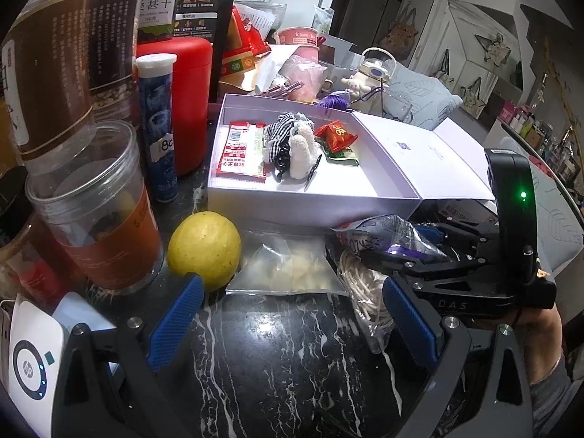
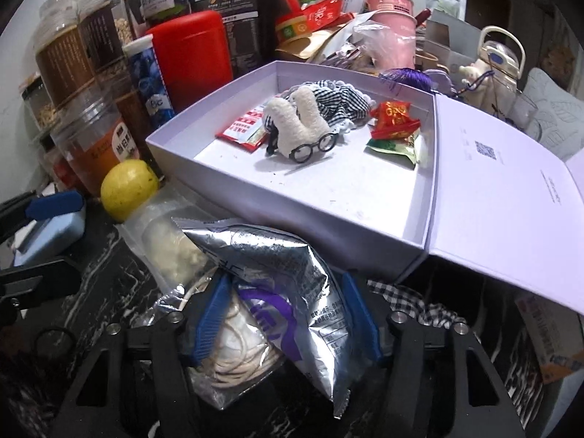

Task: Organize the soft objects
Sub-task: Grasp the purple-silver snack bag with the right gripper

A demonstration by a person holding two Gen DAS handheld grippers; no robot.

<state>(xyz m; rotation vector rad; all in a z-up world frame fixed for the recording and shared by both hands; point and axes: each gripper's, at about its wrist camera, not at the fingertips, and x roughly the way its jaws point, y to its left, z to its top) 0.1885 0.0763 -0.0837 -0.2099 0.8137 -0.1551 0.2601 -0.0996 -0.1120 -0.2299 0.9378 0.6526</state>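
A white open box (image 1: 314, 202) (image 2: 292, 215) holds a white plush rabbit with glasses (image 2: 303, 127) (image 1: 301, 153), a checked cloth (image 2: 335, 100), a red sachet (image 1: 241, 151) and red and green snack packets (image 2: 396, 126). My right gripper (image 2: 288, 321) is shut on a silver snack bag (image 2: 288, 277) (image 1: 387, 235) just in front of the box, above a bag of white cord (image 2: 237, 357) (image 1: 361, 284). My left gripper (image 1: 292, 325) is open and empty over the black marble counter, near a clear bag of pale pieces (image 1: 288, 266) (image 2: 171, 248).
A yellow lemon (image 1: 204, 248) (image 2: 127, 186) lies by the box's front left corner. Jars (image 1: 98, 211), a blue tube (image 1: 157, 124) and a red canister (image 1: 189, 102) stand at left. A checked cloth (image 2: 419, 303) lies under the box lid (image 2: 511, 211). Clutter fills the back.
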